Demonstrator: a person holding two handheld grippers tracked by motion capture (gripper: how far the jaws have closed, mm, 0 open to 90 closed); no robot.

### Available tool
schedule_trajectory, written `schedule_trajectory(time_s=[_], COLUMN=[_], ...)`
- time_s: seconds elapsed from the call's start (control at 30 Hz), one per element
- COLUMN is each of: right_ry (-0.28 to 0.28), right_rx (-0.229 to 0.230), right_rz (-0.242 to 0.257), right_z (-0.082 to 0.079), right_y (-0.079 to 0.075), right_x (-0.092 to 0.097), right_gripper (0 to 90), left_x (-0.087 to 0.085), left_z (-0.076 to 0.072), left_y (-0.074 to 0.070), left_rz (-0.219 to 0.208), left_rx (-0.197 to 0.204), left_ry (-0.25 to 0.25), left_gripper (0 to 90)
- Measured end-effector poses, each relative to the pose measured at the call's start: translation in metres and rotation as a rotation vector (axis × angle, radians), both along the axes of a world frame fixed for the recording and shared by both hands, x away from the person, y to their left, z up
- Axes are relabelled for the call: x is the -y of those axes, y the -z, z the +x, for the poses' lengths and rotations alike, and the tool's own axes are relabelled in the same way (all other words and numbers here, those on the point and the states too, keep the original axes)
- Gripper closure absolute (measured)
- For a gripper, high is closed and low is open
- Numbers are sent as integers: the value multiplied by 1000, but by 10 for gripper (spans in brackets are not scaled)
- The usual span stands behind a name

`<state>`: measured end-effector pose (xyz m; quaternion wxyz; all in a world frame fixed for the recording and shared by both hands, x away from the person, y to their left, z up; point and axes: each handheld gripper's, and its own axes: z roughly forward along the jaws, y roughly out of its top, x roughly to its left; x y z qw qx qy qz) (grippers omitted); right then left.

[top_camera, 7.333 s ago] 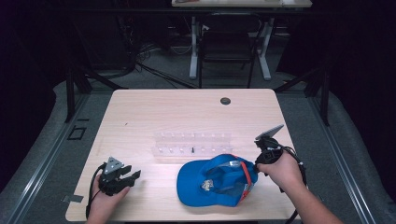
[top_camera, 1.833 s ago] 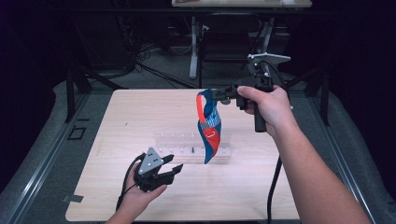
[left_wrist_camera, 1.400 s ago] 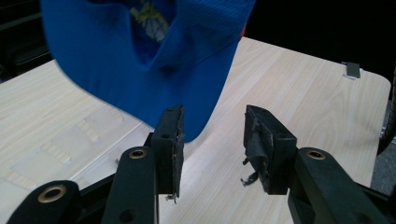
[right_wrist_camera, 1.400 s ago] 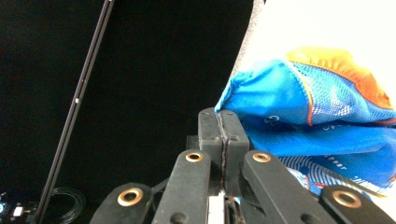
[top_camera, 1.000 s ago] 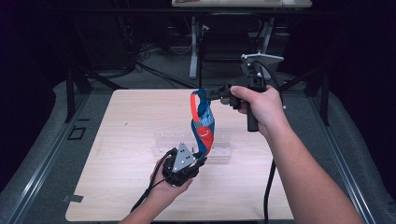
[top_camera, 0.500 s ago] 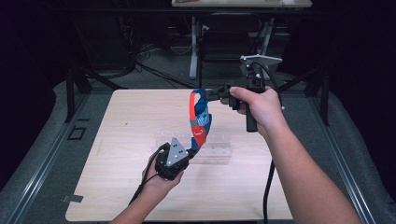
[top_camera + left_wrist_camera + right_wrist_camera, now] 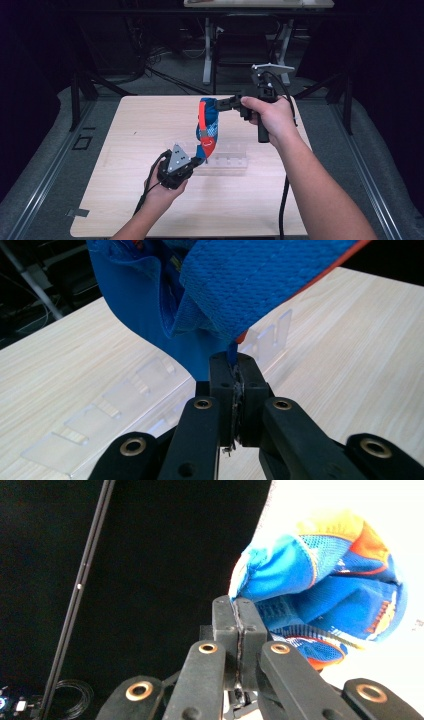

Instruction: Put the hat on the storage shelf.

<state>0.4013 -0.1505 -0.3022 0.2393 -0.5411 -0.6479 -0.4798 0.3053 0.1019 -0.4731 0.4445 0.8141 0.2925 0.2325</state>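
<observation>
Above table, cap hangs between right tongs, left tongs

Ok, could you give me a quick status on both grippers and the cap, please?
Right gripper shut on cap, holding it up above the table. Left gripper shut on cap's lower edge. Clear rack lies just beneath; nothing else close.

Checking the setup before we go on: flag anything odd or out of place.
Nothing looks damaged or spilled. The blue cap hangs crumpled above the table, pinched between the right claw at its top and the left claw at its bottom, over a clear plastic rack.
</observation>
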Motion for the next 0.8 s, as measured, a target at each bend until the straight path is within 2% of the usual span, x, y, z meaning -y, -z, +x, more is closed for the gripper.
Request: schedule_trajectory(time_s=[0.13, 0.33, 0.6, 0.8], right_ry=[-1, 3, 3, 11], right_rx=[-12, -21, -29, -33], right_rz=[-12, -13, -23, -31], right_z=[2, 4, 5, 6], right_y=[7, 14, 21, 25], right_x=[0, 0, -2, -2], right_gripper=[900, 900, 900, 878], left_x=[-2, 0, -2, -6], left_z=[3, 4, 5, 4], left_y=[7, 14, 19, 24], left_rz=[-16, -6, -34, -28], left_rx=[-9, -4, -12, -16], left_ry=[-1, -5, -17, -20], left_gripper=[886, 886, 886, 886])
